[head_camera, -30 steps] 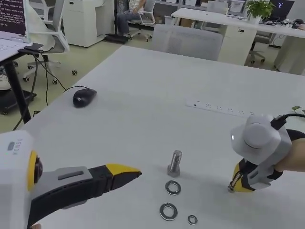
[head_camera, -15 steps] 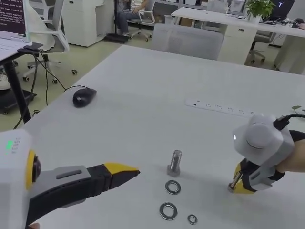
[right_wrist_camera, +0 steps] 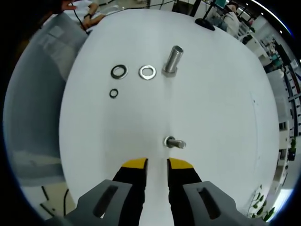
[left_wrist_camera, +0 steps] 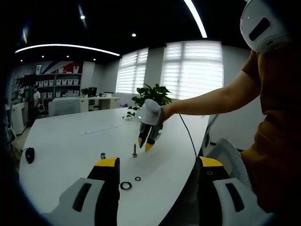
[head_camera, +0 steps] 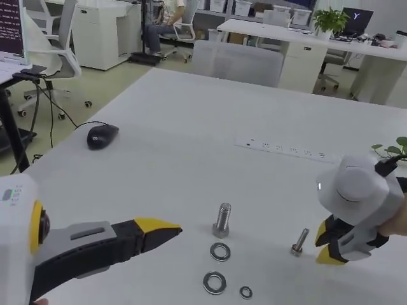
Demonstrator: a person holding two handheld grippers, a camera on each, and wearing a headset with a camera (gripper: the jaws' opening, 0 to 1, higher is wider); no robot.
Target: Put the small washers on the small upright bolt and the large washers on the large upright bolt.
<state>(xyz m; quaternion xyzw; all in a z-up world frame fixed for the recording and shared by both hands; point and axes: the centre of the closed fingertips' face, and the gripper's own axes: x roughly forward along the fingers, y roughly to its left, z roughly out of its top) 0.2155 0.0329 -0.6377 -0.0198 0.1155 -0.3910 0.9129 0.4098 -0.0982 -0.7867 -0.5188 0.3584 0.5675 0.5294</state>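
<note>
Standing small bolt [head_camera: 299, 242], apart, just beside right tool [head_camera: 322, 248]

no word or number can be read. the screen [head_camera: 9, 28] at the far left carries pale lines of text on purple, too small to make out. a dark monitor [head_camera: 355, 19] at the back shows a pale y-shaped mark.

White tabletop [head_camera: 184, 165]: large bolt [head_camera: 220, 220], small bolt [head_camera: 299, 242] upright; large washer [head_camera: 220, 251], second large washer [head_camera: 215, 282], small washer [head_camera: 245, 292] near; computer mouse [head_camera: 102, 135], power strip [head_camera: 286, 150] farther.
</note>
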